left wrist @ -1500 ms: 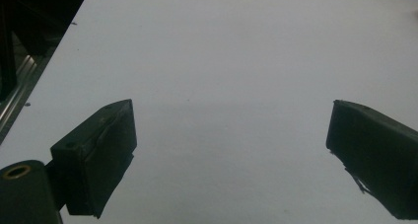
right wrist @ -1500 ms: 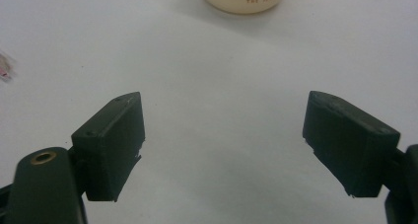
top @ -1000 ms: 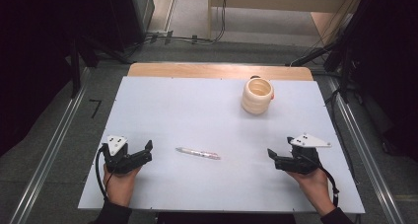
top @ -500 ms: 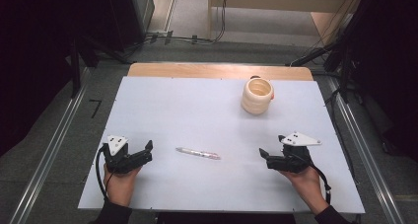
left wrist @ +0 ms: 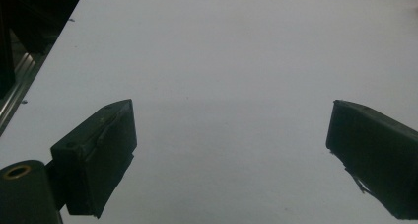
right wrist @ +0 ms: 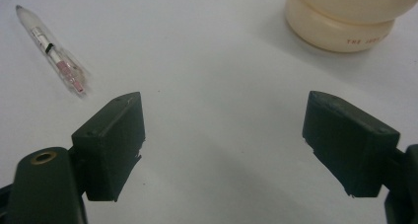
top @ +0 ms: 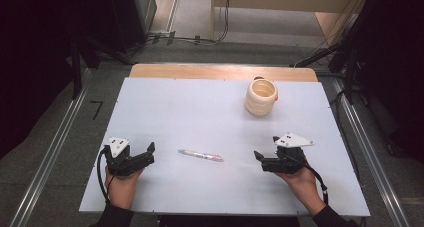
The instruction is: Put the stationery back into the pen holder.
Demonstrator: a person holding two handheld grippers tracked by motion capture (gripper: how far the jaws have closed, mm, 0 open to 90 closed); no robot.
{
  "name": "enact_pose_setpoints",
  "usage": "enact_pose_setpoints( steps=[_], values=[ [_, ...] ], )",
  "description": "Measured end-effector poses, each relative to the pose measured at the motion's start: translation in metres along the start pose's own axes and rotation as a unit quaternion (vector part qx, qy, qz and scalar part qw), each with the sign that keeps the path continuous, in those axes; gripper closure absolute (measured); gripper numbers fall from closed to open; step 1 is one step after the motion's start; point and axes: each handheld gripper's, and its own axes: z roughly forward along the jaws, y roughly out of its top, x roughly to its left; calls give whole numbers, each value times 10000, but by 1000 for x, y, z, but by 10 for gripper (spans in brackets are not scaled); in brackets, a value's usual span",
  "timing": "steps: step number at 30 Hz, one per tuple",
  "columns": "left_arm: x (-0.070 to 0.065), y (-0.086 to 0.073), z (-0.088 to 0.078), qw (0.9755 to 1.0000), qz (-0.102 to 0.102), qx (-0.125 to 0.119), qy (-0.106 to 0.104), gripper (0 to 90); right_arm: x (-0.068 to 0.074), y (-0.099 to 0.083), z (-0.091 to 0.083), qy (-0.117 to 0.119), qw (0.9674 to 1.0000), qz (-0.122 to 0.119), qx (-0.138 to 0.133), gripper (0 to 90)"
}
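While both tongs sit wide and empty, pen [top: 201, 155] lies mid-frame on surface [top: 190, 112].
Right tongs [top: 259, 158] should straddle pen's barrel squarely; left tongs [top: 148, 150] idle.

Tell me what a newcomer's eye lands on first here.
First, the cream ribbed mug standing upright at the far right of the white table. Next, the clear pen lying flat near the front, between the left gripper and right gripper, both open and empty.
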Motion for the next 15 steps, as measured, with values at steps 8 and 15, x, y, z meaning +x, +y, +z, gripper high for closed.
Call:
enact_pose_setpoints(
  steps=[8, 15],
  values=[
    [0, 0, 1, 10000, -1, 12, -8, 58, 10, 5, 8, 119, 9998, -155, 23, 152],
    [1, 0, 0, 10000, -6, -2, -5, 58, 18, 9, 16, 236, 9994, -263, 45, 156]
  ],
)
